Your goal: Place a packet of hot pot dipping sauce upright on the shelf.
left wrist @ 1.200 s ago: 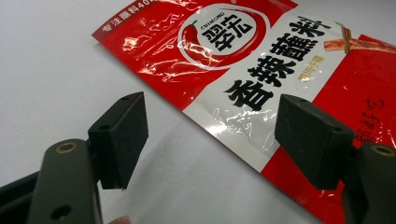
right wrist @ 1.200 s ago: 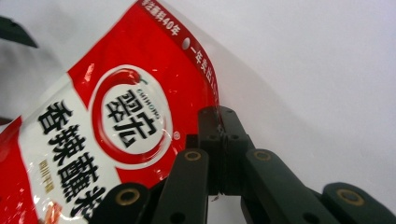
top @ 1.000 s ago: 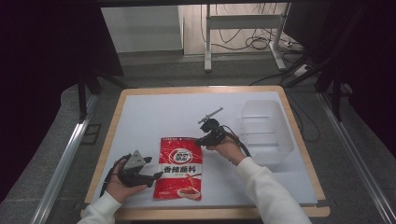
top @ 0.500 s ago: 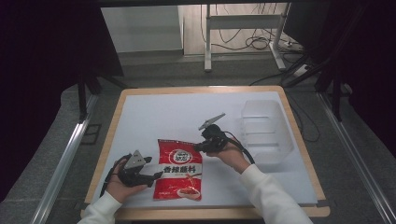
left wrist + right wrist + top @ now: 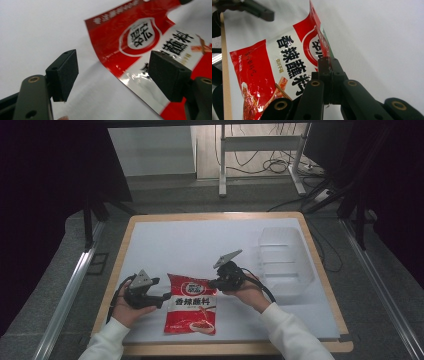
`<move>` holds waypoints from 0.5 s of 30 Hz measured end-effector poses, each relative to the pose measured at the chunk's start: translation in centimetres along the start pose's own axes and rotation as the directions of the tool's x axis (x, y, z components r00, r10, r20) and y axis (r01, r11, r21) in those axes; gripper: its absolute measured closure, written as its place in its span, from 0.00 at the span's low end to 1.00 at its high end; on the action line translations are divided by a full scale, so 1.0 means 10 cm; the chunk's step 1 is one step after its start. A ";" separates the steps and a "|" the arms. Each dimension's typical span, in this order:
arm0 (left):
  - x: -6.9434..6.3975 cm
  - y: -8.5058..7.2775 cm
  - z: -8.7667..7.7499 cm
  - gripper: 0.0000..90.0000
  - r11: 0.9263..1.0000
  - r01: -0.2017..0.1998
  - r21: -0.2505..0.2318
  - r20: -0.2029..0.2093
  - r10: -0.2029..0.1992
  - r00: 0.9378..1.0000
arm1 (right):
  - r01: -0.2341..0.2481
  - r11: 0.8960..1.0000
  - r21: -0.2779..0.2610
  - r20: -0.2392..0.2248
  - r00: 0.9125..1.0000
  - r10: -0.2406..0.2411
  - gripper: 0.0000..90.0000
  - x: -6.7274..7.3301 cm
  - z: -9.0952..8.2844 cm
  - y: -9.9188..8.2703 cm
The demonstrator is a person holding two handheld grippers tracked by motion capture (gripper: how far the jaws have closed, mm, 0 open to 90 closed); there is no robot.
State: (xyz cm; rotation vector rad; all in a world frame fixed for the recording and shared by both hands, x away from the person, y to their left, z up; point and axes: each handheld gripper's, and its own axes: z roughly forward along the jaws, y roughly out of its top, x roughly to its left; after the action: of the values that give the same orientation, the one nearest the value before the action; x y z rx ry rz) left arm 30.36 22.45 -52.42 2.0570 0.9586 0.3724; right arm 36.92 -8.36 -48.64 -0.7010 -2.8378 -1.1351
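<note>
Glossy red-and-white pouch [image 5: 192, 304] (edge lifted), right tool [image 5: 325, 65] pinching it, left tool [image 5: 117, 75] spread

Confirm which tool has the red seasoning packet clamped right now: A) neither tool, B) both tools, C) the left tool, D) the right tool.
D: in the right gripper view the right tool is shut on the edge of the red packet, while in the left gripper view the left tool stands wide open with the packet's edge lying between its pads, untouched.
</note>
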 end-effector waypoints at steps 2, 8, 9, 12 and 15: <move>0.06 0.05 0.07 0.26 1.000 -0.005 0.006 0.007 0.005 1.000 | -0.001 1.000 -0.001 -0.002 1.000 0.001 0.99 -0.01 0.00 0.00; 0.23 0.18 0.28 0.26 1.000 -0.010 0.029 0.093 0.007 0.996 | 0.003 1.000 -0.003 -0.005 1.000 -0.003 0.99 0.00 0.01 -0.01; 0.26 0.20 0.32 0.25 0.999 -0.015 0.037 0.106 0.011 0.994 | 0.005 1.000 -0.003 -0.003 1.000 -0.005 0.99 0.00 0.01 -0.01; 0.30 0.23 0.39 0.25 0.999 -0.026 0.035 0.141 0.021 0.990 | 0.010 1.000 -0.003 -0.003 1.000 -0.010 0.99 0.00 0.01 -0.02; 0.30 0.26 0.43 0.28 0.999 -0.036 0.030 0.179 0.030 0.983 | 0.016 1.000 -0.002 -0.005 1.000 -0.016 0.99 0.01 0.02 -0.02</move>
State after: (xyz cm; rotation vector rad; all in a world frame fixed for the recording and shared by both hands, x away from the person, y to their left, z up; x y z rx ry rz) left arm 36.03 21.30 -53.34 2.0985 0.8281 0.1857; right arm 36.77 -8.36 -48.87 -0.6760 -2.8437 -1.1406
